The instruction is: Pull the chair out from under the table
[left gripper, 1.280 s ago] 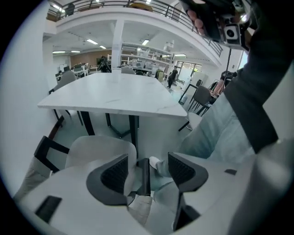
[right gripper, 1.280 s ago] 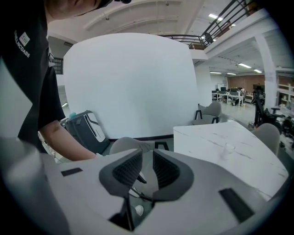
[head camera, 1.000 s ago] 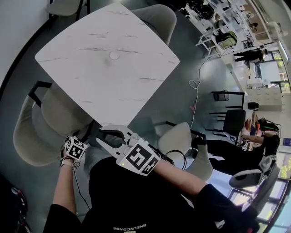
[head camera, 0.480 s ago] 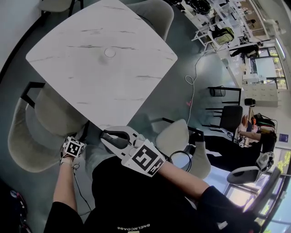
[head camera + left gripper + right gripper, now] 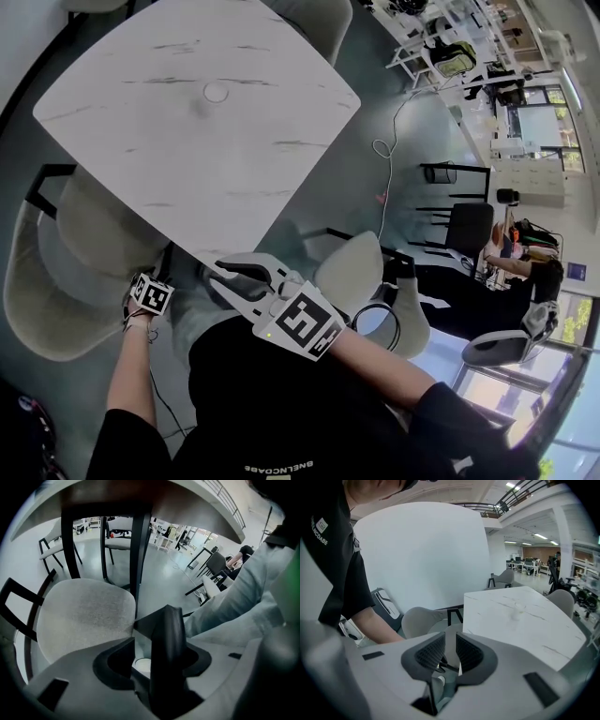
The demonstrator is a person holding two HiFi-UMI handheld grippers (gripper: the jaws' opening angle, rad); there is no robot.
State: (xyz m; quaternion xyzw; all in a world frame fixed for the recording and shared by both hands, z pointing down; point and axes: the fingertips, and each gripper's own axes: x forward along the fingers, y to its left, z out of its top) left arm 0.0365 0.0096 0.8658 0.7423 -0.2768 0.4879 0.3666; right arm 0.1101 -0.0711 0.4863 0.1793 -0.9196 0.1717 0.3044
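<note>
A grey padded chair (image 5: 52, 281) with a black frame is tucked under the left corner of the white marble table (image 5: 187, 122). In the head view only the marker cube (image 5: 150, 294) of my left gripper shows, beside that chair. In the left gripper view, my left gripper (image 5: 161, 641) straddles a black frame bar (image 5: 166, 630) of the chair. Its jaws are closing, and a gap still shows at the left pad. The chair seat (image 5: 84, 616) lies beyond, under the table. My right gripper (image 5: 217, 274) hovers at the table's near corner, slightly open with nothing in it (image 5: 450, 641).
Black table legs (image 5: 139, 564) stand just behind the chair seat. A second grey chair (image 5: 361, 272) is close on my right, and a third (image 5: 323, 19) is at the table's far side. A cable (image 5: 389, 150) runs over the floor. People sit at desks at the far right (image 5: 511, 262).
My left gripper has sunk lower beside the chair. My right gripper has dropped a little at the table's near corner. The table has slid up and left in the head view.
</note>
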